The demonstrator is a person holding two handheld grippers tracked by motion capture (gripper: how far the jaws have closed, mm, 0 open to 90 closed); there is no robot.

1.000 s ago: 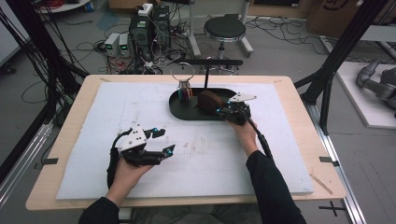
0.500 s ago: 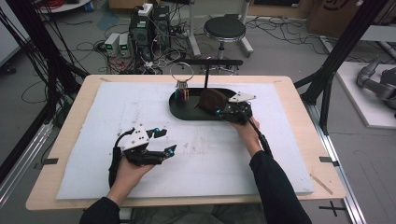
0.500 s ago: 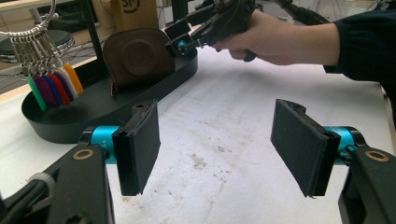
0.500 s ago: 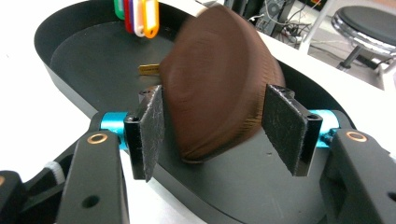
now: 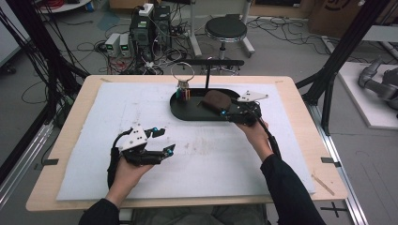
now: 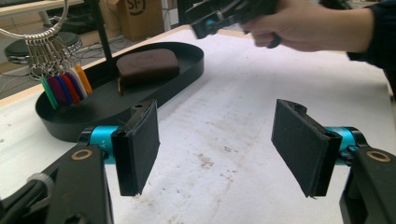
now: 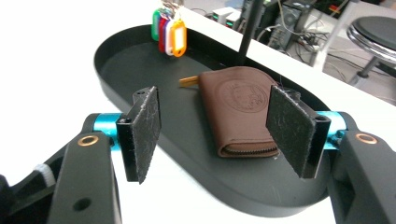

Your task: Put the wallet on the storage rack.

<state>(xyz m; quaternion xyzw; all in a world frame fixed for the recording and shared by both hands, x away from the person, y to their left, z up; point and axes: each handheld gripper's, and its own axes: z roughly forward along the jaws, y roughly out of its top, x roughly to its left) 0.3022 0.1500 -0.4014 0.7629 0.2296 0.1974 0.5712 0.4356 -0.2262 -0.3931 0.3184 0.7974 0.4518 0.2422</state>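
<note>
A brown zipped wallet (image 7: 240, 109) lies flat in the black oval tray (image 7: 135, 70), with an orange tab sticking out at its far end. My right gripper (image 7: 215, 133) hovers just above the tray's near rim. Its jaws have just been opening and stand apart on either side of the wallet without touching it. In the high view that gripper (image 5: 225, 112) sits at the tray's (image 5: 187, 112) right front, beside the wallet (image 5: 217, 99). A key ring with coloured tags (image 5: 183, 91) hangs at the tray's left end. My left gripper (image 5: 165, 139) rests open on the mat with nothing between its pads.
A black post with a crossbar (image 5: 207, 75) rises behind the tray. The white foam mat (image 5: 117, 108) covers most of the wooden table (image 5: 300, 122). On the floor beyond it are a stool (image 5: 226, 29), electronics boxes (image 5: 145, 23) and cables.
My right gripper's jaws have spread apart, and the gripper has risen and drawn back a little from the wallet, which stays in the tray. The left hand has not moved.
</note>
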